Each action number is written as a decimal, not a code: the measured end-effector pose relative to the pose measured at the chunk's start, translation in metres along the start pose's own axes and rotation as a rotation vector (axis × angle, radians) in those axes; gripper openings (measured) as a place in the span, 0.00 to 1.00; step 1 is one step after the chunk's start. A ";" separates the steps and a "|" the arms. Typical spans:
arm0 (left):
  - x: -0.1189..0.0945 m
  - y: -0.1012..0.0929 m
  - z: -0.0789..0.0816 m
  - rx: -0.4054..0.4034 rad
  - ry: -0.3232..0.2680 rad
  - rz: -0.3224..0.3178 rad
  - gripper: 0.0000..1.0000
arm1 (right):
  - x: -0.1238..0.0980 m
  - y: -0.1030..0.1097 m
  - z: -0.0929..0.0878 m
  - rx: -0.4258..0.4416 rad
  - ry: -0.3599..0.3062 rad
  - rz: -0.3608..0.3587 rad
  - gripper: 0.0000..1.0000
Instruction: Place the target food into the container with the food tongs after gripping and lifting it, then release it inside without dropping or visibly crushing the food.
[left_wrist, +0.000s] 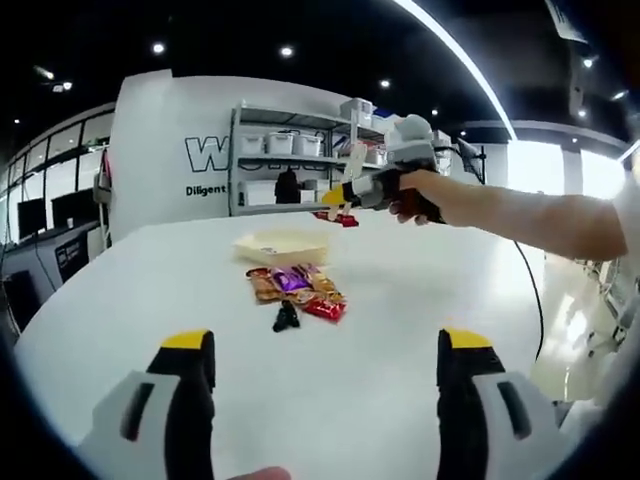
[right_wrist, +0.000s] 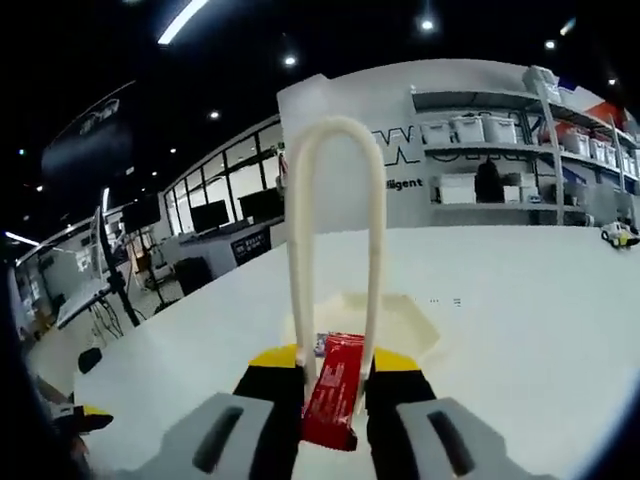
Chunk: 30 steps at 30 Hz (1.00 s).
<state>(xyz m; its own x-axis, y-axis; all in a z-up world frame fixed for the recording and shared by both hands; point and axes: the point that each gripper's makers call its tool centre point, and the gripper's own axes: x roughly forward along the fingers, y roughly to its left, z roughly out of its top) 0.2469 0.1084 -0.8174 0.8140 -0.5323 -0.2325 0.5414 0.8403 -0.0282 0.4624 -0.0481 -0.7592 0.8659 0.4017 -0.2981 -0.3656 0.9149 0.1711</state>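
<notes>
My right gripper (right_wrist: 335, 365) is shut on a pair of white food tongs (right_wrist: 335, 150), whose loop rises in front of the camera. The tongs pinch a red snack packet (right_wrist: 330, 392), which hangs above the cream container (right_wrist: 410, 322). In the left gripper view, a hand holds the right gripper (left_wrist: 345, 195) up beyond the cream container (left_wrist: 282, 245), with the red packet (left_wrist: 341, 218) at the tong tips. My left gripper (left_wrist: 326, 340) is open and holds nothing, low over the near part of the white table (left_wrist: 150, 290).
Several wrapped snack packets (left_wrist: 297, 285) lie in a heap just in front of the container, with a small black object (left_wrist: 286, 318) beside them. Shelving with white bins (left_wrist: 300, 160) stands behind the table. A person's forearm (left_wrist: 520, 215) reaches in from the right.
</notes>
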 end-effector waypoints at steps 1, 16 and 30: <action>0.000 0.000 0.000 -0.002 0.000 -0.001 0.93 | 0.003 0.000 0.000 0.011 0.001 0.005 0.16; 0.008 0.017 -0.013 -0.006 0.066 0.037 0.99 | 0.060 -0.020 -0.017 -0.022 0.063 -0.009 0.17; 0.009 0.027 -0.012 0.021 0.065 0.061 0.99 | 0.112 -0.030 -0.027 -0.073 0.105 -0.035 0.17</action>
<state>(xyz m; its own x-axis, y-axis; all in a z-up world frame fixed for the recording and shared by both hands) 0.2659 0.1274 -0.8320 0.8306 -0.4721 -0.2954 0.4964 0.8681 0.0084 0.5616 -0.0295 -0.8227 0.8394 0.3682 -0.3998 -0.3631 0.9272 0.0917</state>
